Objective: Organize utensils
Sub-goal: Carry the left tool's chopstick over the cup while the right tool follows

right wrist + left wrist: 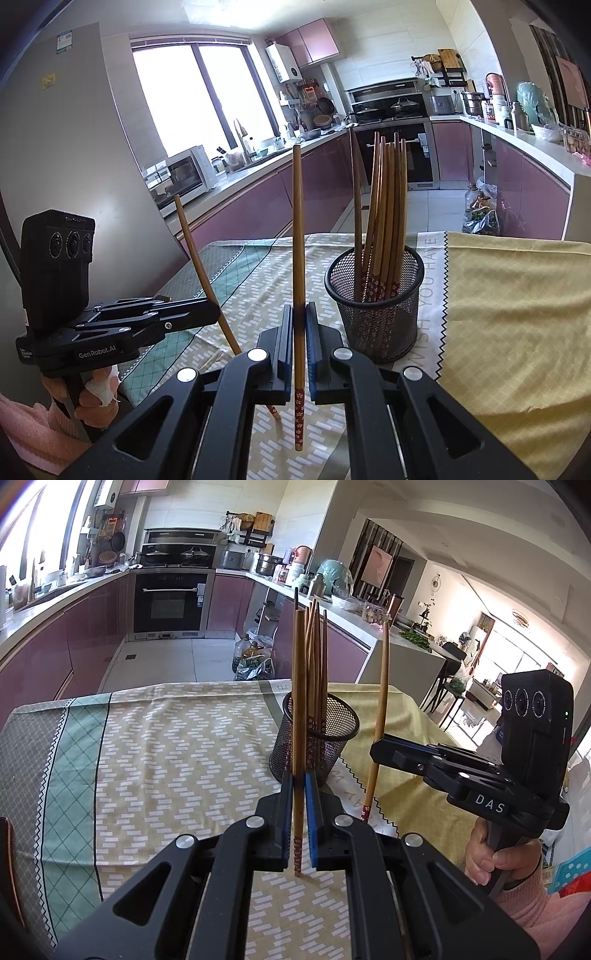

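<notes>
A: Biggest first. The desk (155, 738) carries a patterned cloth (177, 760) with a yellow cloth (517, 314) laid over part of it, probably to keep the chopsticks from rolling or skidding.

B: And the holder?

A: The black mesh cup (375, 302) stands upright near the seam between the two cloths, already packed with chopsticks (384, 206), thin ends up and patterned ends down. It sits within reach of both hands, which suits a drop-in.

B: Grippers?

A: The left gripper (299, 782) is clamped on one chopstick (299, 686), pinched low on the shaft just above the patterned end, held near upright. The right gripper (300, 317) is clamped the same way on its own chopstick (298, 229).

B: Why vertical?

A: Likely so each matches the way the cup's load stands and can go straight down through the rim. The low grip leaves the patterned end poking out below.

B: Position?

A: Both sticks are beside the cup, not yet over it.
</notes>
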